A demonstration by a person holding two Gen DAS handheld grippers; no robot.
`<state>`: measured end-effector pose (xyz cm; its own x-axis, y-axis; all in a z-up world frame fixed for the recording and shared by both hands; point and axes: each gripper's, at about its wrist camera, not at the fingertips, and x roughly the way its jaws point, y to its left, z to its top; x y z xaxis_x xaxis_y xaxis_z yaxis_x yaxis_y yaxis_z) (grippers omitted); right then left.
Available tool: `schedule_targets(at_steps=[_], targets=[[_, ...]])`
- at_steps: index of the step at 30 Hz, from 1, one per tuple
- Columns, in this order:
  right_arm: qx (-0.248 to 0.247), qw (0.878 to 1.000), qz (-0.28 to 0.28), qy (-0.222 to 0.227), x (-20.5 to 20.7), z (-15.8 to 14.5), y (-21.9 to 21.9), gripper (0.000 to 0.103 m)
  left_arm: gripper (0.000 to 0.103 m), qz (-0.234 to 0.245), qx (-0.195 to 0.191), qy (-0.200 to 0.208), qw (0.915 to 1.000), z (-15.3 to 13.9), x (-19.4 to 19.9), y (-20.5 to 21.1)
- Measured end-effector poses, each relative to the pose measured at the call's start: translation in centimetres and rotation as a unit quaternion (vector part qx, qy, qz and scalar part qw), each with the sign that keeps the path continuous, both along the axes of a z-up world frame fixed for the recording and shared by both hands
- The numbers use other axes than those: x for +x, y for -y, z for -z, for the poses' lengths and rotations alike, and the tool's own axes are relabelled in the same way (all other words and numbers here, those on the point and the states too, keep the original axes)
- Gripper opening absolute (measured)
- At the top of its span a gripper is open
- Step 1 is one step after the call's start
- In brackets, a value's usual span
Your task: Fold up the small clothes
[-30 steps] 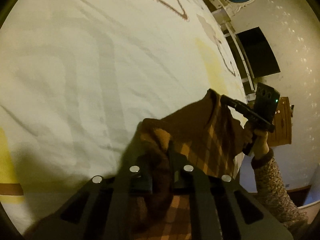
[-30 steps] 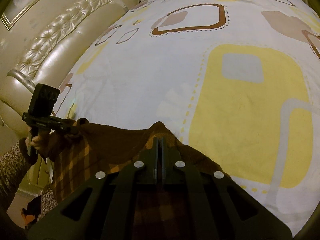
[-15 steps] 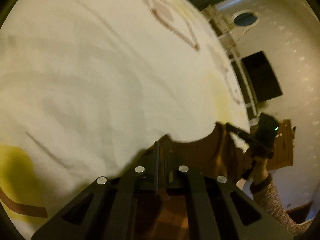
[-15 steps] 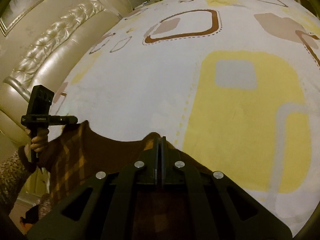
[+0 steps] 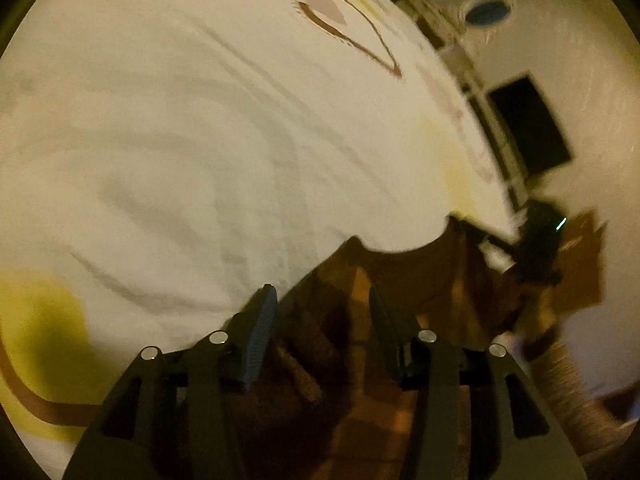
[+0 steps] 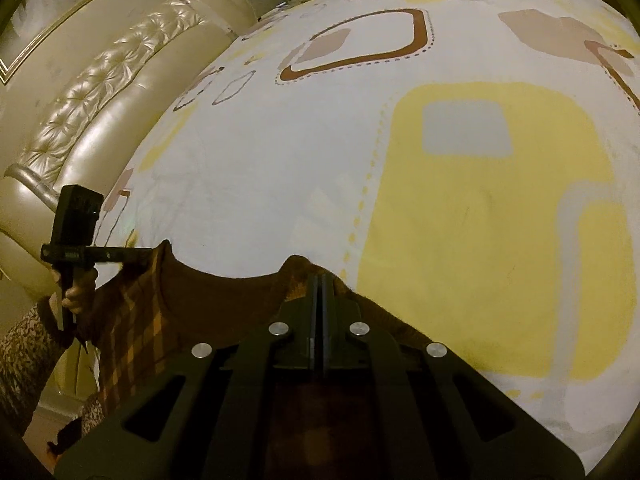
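Observation:
A small brown and orange checked garment (image 5: 400,280) hangs stretched between my two grippers over the near edge of a bed. In the left wrist view my left gripper (image 5: 320,300) stands open, its fingers (image 5: 260,332) spread, with the cloth lying between and below them. In the right wrist view my right gripper (image 6: 319,280) is shut on the garment (image 6: 216,300) at its top edge. The left gripper also shows in the right wrist view (image 6: 132,255), at the garment's far corner. The right gripper shows blurred in the left wrist view (image 5: 476,236).
The bed sheet (image 6: 460,184) is white with yellow, grey and brown shapes. A padded cream headboard (image 6: 104,112) runs along the left in the right wrist view. A dark panel (image 5: 528,124) hangs on the wall beyond the bed's end.
My left gripper has opened; it was shut on the garment half a second ago. The garment's top edge has been pulled out wider and flatter between the grippers.

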<state>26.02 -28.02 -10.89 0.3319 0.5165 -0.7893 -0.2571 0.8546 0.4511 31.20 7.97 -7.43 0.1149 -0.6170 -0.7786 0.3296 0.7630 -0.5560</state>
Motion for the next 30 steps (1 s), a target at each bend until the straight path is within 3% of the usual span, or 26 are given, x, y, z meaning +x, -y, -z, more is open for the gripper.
schedule_targets(at_steps=[2,3,9,12,15,19,21,23,25,26,30], targets=[[0.002,1.000,0.001,0.000,0.0,0.0,0.0,0.001,0.022,0.012,0.041,0.020,0.9989,-0.1,-0.2,0.8],[0.002,1.000,0.001,0.001,-0.1,-0.1,0.1,0.001,0.006,0.011,0.049,0.020,0.9986,0.1,-0.1,0.7],[-0.004,1.000,0.013,0.027,-0.2,-0.9,0.4,0.001,0.004,-0.002,0.088,0.052,0.9947,-0.3,-0.3,0.7],[-0.010,0.999,0.028,0.036,-0.3,-1.0,0.6,0.001,0.003,-0.019,0.108,0.079,0.9908,-0.6,-0.2,0.5],[-0.018,0.999,0.039,0.024,0.0,0.1,0.7,0.001,0.003,-0.037,0.113,0.072,0.9903,0.0,0.3,-0.1],[-0.006,0.999,0.047,0.009,0.2,0.9,0.8,0.001,0.005,-0.030,0.127,0.094,0.9870,-0.4,-0.2,0.3],[0.003,0.998,0.068,0.013,0.0,0.1,1.4,0.002,0.007,-0.042,0.103,0.093,0.9894,-1.3,-0.5,-0.5],[0.013,0.996,0.080,0.023,-0.6,-1.0,2.1,0.003,0.011,-0.049,0.094,0.108,0.9885,-2.6,-1.2,-2.0],[0.034,0.995,0.086,0.030,-1.7,-2.5,2.7,0.003,0.031,-0.046,0.084,0.110,0.9893,-3.3,-2.0,-3.6],[0.040,0.995,0.087,0.032,-2.3,-2.9,2.9,0.004,0.036,-0.040,0.072,0.099,0.9917,-3.4,-2.6,-4.9],[0.054,0.995,0.077,0.037,-6.2,-4.3,3.0,0.011,0.038,-0.039,0.110,0.092,0.9889,-2.9,-4.9,-8.4]])
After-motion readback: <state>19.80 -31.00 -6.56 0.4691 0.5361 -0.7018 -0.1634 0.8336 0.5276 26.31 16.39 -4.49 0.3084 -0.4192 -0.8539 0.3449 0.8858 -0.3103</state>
